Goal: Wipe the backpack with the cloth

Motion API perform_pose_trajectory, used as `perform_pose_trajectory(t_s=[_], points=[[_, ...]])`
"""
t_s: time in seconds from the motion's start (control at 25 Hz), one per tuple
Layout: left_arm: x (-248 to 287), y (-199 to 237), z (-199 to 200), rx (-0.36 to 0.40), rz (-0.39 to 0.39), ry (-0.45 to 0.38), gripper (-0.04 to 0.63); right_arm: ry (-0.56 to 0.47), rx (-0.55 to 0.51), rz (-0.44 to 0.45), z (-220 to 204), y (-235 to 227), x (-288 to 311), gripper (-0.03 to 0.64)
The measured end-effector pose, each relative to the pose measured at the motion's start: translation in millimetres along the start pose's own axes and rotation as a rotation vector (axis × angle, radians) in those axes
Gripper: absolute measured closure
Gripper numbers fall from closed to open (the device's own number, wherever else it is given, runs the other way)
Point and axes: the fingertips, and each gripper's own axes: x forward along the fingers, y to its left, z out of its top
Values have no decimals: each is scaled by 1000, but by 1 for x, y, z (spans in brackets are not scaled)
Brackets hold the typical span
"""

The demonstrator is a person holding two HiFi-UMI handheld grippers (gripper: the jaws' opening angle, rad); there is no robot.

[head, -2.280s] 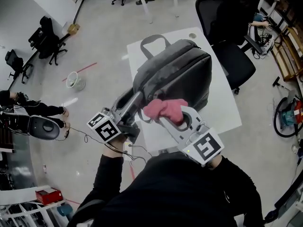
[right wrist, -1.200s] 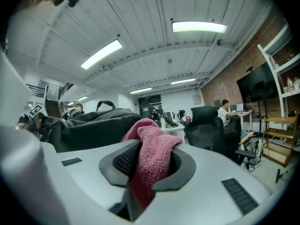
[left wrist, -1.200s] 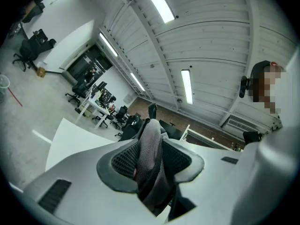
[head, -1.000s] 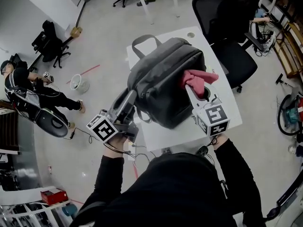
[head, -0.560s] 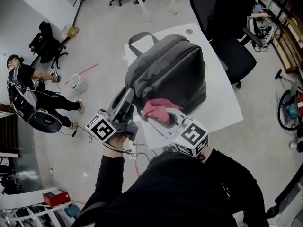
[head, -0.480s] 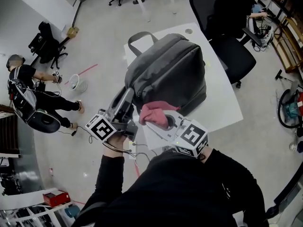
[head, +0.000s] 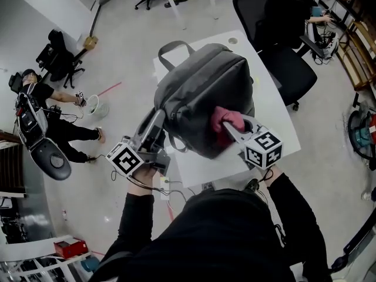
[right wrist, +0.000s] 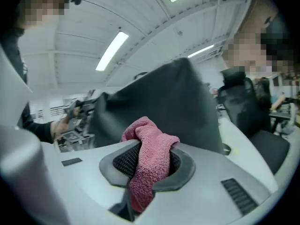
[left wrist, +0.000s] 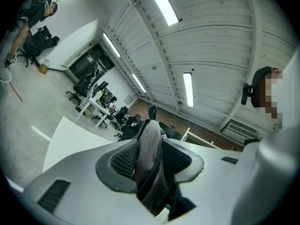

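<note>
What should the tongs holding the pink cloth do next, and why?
Probably sweep the pink cloth across the backpack: the right tongs are shut on it, seemingly against the grey fabric, while the left tongs grip a grey strap, steadying the bag.

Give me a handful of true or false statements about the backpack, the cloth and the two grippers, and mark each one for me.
1. The right gripper is clamped on a pink cloth. True.
2. The backpack lies on the floor. False: it stands on the white table.
3. The left gripper is empty. False: its jaws are shut on a grey mesh strap.
4. A black office chair stands beside the table. True.
5. The backpack's top handle is at the end nearest the grippers. False: it is at the far end.
</note>
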Motion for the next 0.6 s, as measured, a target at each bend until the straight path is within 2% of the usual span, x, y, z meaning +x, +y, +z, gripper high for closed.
perform_pose_trajectory(t_s=[0.08,0.12,0.2,0.32,0.4,0.52,0.6], points=[[0,-2,1,-3,0,1,433,-40,44,-187,18,-63,-21,537],[0,-3,1,-4,0,2,433,-69,54,-253,30,-87,-32,537],[1,-3,1,-6,1,2,432,-128,56,-324,56,-118,-51,537],[1,-2,1,-12,5,-2,431,-208,77,-346,89,-143,-63,537],[0,-3,2,-9,6,-2,431,-217,107,-316,96,-148,-59,537],[0,-5,2,-2,11,-3,431,-160,132,-263,78,-131,-39,537],[0,-5,1,-5,15,-10,433,-169,120,-260,65,-106,-35,538]])
